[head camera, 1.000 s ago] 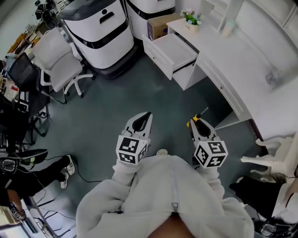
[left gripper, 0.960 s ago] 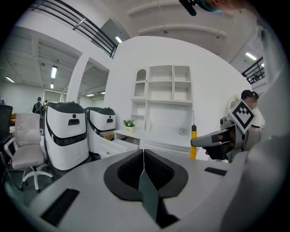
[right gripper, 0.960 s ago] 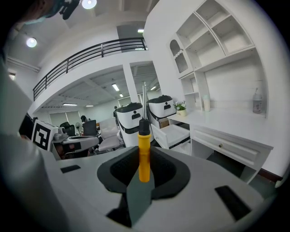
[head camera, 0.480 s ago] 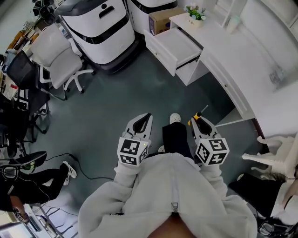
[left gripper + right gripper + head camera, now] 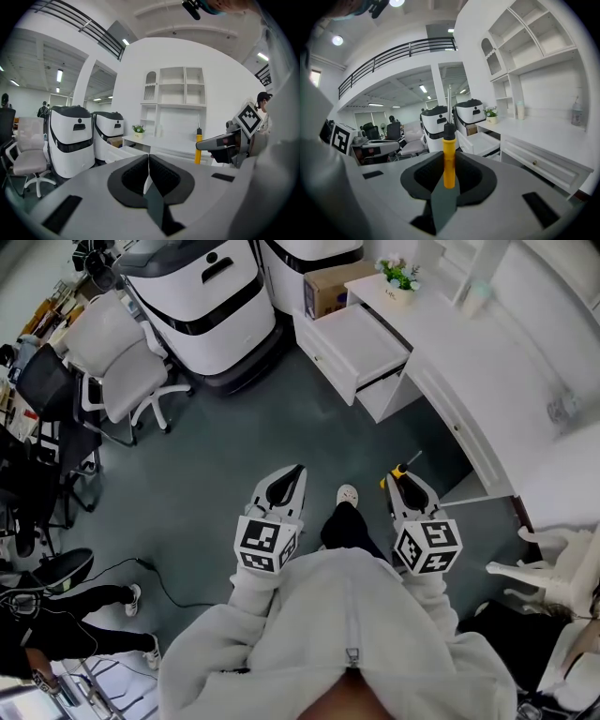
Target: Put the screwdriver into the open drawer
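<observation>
My right gripper (image 5: 401, 476) (image 5: 449, 174) is shut on a screwdriver (image 5: 449, 154) with a yellow handle, black collar and thin shaft that stands upright between the jaws. In the head view its yellow tip (image 5: 398, 471) pokes out ahead of the jaws. The left gripper (image 5: 290, 475) (image 5: 148, 174) is shut and holds nothing. From the left gripper view I see the screwdriver (image 5: 198, 149) off to the right. The open white drawer (image 5: 352, 341) (image 5: 483, 140) sticks out of the white desk ahead and to the right, well beyond both grippers.
Two large white-and-black machines (image 5: 202, 292) stand at the back, with a cardboard box (image 5: 330, 284) beside them. A white office chair (image 5: 114, 362) is at the left. A small potted plant (image 5: 400, 279) sits on the desk (image 5: 487, 362). Grey floor (image 5: 244, 427) lies between me and the drawer.
The whole scene has slid back toward me: drawer and machines sit slightly nearer and lower in the head view. A leg and shoe have come out between the grippers. Both grippers keep their pose.
</observation>
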The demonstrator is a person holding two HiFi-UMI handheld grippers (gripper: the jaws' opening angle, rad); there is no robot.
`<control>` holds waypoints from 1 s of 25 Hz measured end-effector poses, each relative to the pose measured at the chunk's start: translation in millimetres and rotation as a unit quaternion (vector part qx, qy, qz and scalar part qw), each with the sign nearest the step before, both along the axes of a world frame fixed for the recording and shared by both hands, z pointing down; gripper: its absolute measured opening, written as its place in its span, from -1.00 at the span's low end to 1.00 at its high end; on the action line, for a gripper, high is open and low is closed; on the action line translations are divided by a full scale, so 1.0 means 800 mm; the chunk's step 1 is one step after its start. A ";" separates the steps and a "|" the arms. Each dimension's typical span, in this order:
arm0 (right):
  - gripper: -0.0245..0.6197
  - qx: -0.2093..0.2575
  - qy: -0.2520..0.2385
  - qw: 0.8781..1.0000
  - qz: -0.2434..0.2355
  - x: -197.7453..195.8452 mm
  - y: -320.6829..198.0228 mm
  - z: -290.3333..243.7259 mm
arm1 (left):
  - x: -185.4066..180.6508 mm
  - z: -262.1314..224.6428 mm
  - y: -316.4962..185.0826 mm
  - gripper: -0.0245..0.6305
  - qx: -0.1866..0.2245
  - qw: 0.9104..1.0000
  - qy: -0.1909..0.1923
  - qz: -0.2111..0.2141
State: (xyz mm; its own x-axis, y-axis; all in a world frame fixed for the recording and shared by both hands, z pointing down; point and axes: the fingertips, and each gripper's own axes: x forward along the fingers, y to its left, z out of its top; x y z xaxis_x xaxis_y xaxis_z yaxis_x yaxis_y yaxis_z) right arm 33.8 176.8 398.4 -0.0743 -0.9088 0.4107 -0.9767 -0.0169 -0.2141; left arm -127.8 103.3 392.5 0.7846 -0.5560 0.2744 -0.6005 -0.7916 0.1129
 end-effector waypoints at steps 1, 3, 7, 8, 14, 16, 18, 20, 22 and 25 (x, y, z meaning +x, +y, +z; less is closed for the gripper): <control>-0.65 0.005 0.003 1.000 0.001 0.008 -0.005 -0.003 | 0.007 -0.003 -0.006 -0.87 0.004 1.000 0.002 0.002; -0.65 0.016 0.006 1.000 0.005 0.025 -0.016 -0.009 | 0.021 -0.009 -0.017 -0.86 0.014 1.000 0.009 0.006; -0.65 0.038 0.009 0.999 0.012 0.059 -0.048 -0.021 | 0.051 -0.023 -0.052 -0.86 0.033 0.999 0.022 0.012; -0.65 0.041 0.009 0.999 0.014 0.066 -0.056 -0.022 | 0.058 -0.026 -0.060 -0.86 0.037 0.999 0.025 0.016; -0.65 0.050 0.004 0.999 0.014 0.103 -0.098 -0.019 | 0.096 -0.030 -0.100 -0.86 0.049 0.998 0.033 0.030; -0.65 0.049 0.001 0.999 0.011 0.114 -0.113 -0.017 | 0.105 -0.030 -0.114 -0.86 0.051 0.998 0.032 0.029; -0.65 0.051 0.000 0.999 0.007 0.122 -0.128 -0.017 | 0.112 -0.030 -0.124 -0.86 0.053 0.998 0.032 0.028; -0.65 0.056 -0.001 0.998 0.000 0.129 -0.144 -0.017 | 0.116 -0.027 -0.135 -0.86 0.052 0.998 0.033 0.026; -0.65 0.058 -0.002 0.998 -0.007 0.135 -0.162 -0.015 | 0.120 -0.023 -0.149 -0.86 0.049 0.998 0.033 0.020; -0.65 0.051 -0.005 0.999 -0.016 0.145 -0.186 -0.006 | 0.130 -0.016 -0.170 -0.86 0.046 0.998 0.032 0.012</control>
